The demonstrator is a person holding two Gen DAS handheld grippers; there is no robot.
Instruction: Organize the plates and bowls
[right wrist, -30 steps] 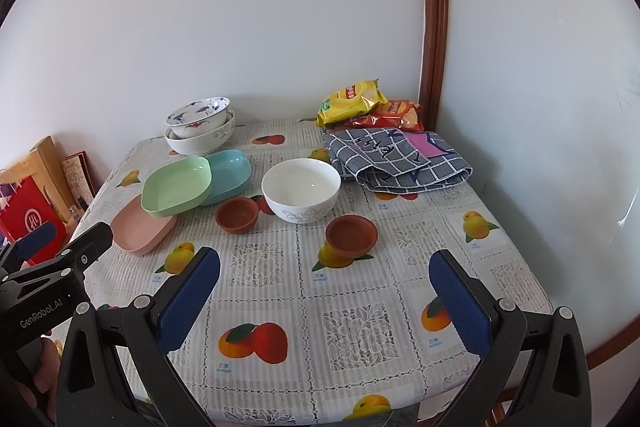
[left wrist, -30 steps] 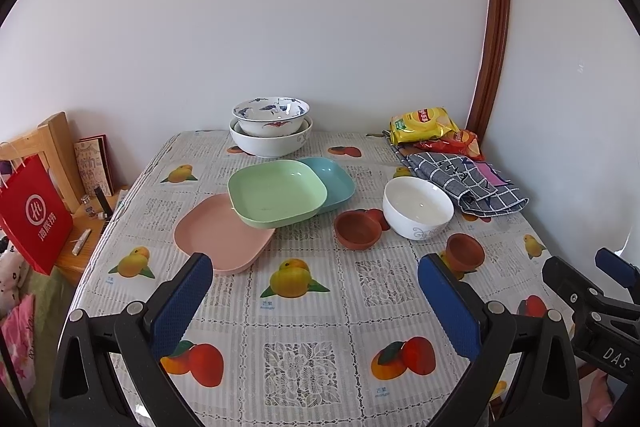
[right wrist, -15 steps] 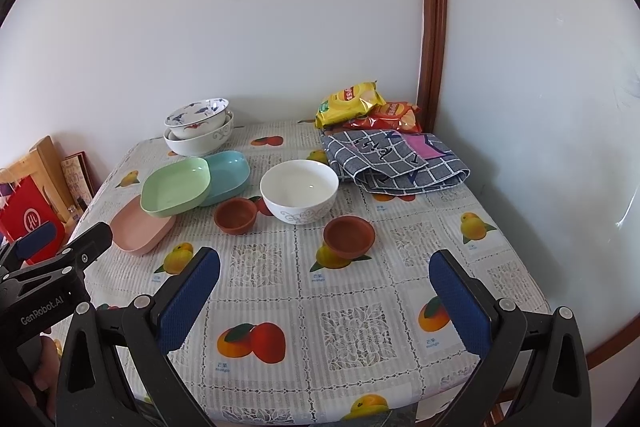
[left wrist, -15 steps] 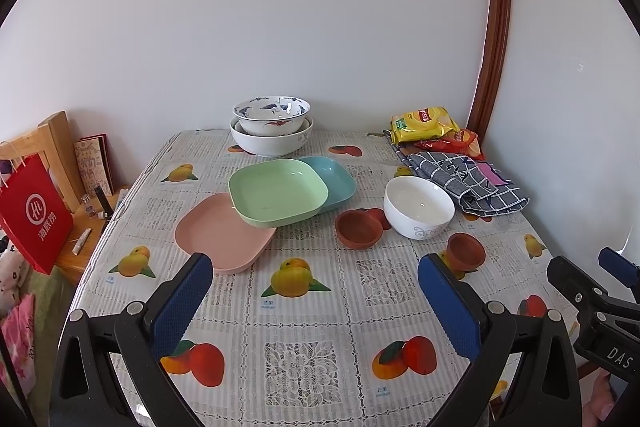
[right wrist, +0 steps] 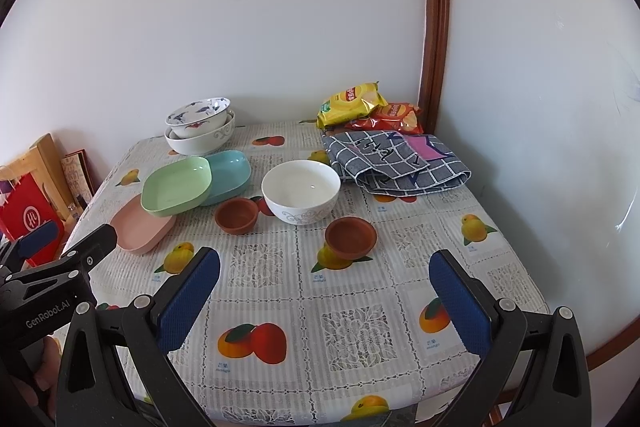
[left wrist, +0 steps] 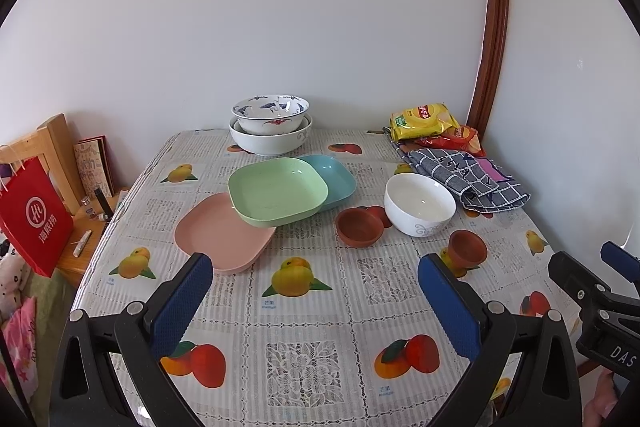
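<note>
On the fruit-print table a green plate (left wrist: 277, 190) lies tilted across a pink plate (left wrist: 222, 233) and a blue plate (left wrist: 334, 177). A white bowl (left wrist: 419, 203) stands to their right, with two small brown bowls (left wrist: 359, 227) (left wrist: 467, 249) near it. Two patterned bowls (left wrist: 270, 129) are stacked at the back. My left gripper (left wrist: 316, 279) is open and empty above the table's front. My right gripper (right wrist: 325, 275) is open and empty, short of the nearer brown bowl (right wrist: 350, 236). The plates (right wrist: 176, 189) and the white bowl (right wrist: 301, 191) also show in the right wrist view.
A folded checked cloth (left wrist: 468, 174) and snack bags (left wrist: 424, 121) lie at the back right by the wall corner. A red paper bag (left wrist: 34, 215) and a wooden chair (left wrist: 48, 147) stand left of the table. The table's right edge (right wrist: 520, 247) is close to the wall.
Both grippers have drifted very slightly; the scene is otherwise the same and both stay open.
</note>
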